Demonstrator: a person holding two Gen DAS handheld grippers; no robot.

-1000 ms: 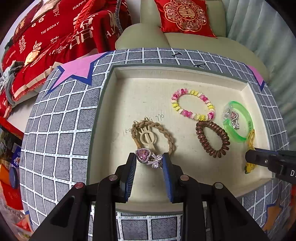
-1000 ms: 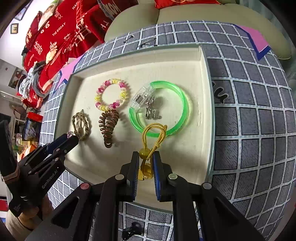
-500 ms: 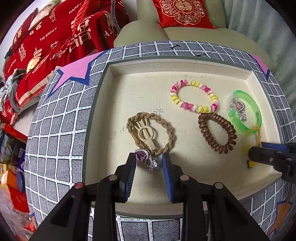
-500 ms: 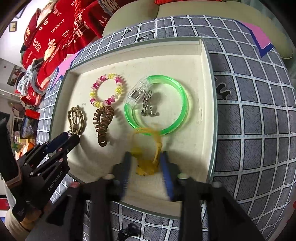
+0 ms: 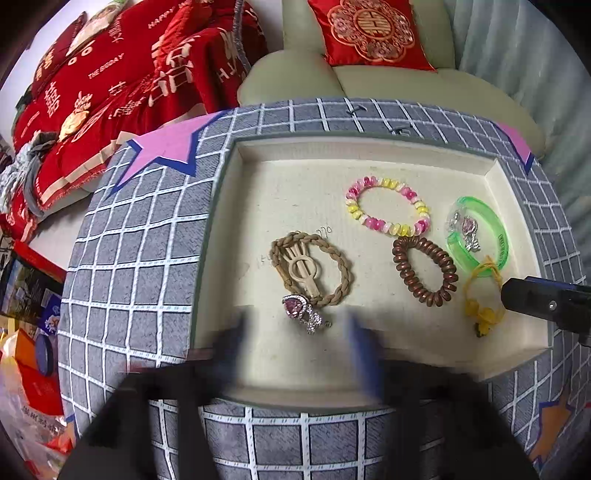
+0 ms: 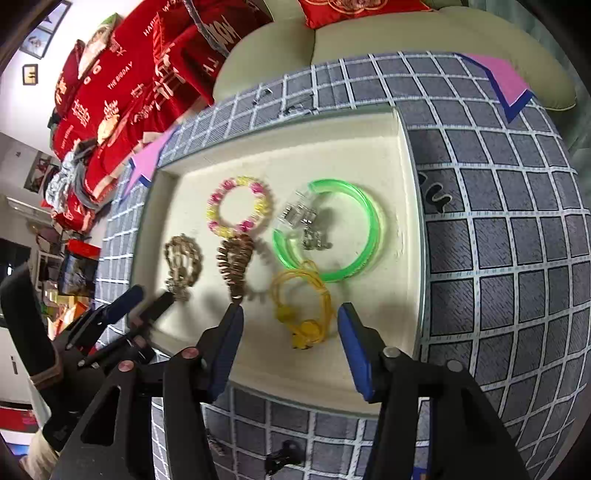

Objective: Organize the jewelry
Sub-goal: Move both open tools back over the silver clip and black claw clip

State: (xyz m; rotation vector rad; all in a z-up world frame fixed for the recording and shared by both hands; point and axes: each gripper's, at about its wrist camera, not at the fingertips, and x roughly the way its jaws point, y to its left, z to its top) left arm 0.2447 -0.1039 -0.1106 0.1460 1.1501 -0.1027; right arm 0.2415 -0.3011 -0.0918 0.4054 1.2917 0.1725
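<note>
A cream tray (image 5: 258, 192) (image 6: 369, 147) holds the jewelry. The pink-stone ring (image 5: 301, 312) lies loose on the tray floor between the blurred, opening jaws of my left gripper (image 5: 299, 332), untouched by them. Beside it is a braided tan band (image 5: 338, 273) around a beige clip. My right gripper (image 6: 290, 332) is opening over the yellow hair tie (image 6: 301, 317), which rests free on the tray between the pads. Further back lie a brown coil tie (image 5: 424, 273) (image 6: 236, 266), a pink-yellow bead bracelet (image 5: 388, 210) (image 6: 236, 206) and a green bangle (image 5: 495, 236) (image 6: 354, 236) with a clear clip.
The tray sits sunk in a grey grid-patterned cushion top (image 5: 140, 258) (image 6: 517, 258) with pink star patches. Red bedding (image 5: 92, 92) and a red pillow (image 5: 369, 33) lie behind, by a pale sofa. Boxes and bags clutter the floor at left (image 5: 29, 332).
Both grippers have opened. The left one let go of the pink-stone ring, the right one released the yellow hair tie; both pieces now lie on the tray. The right gripper rose slightly.
</note>
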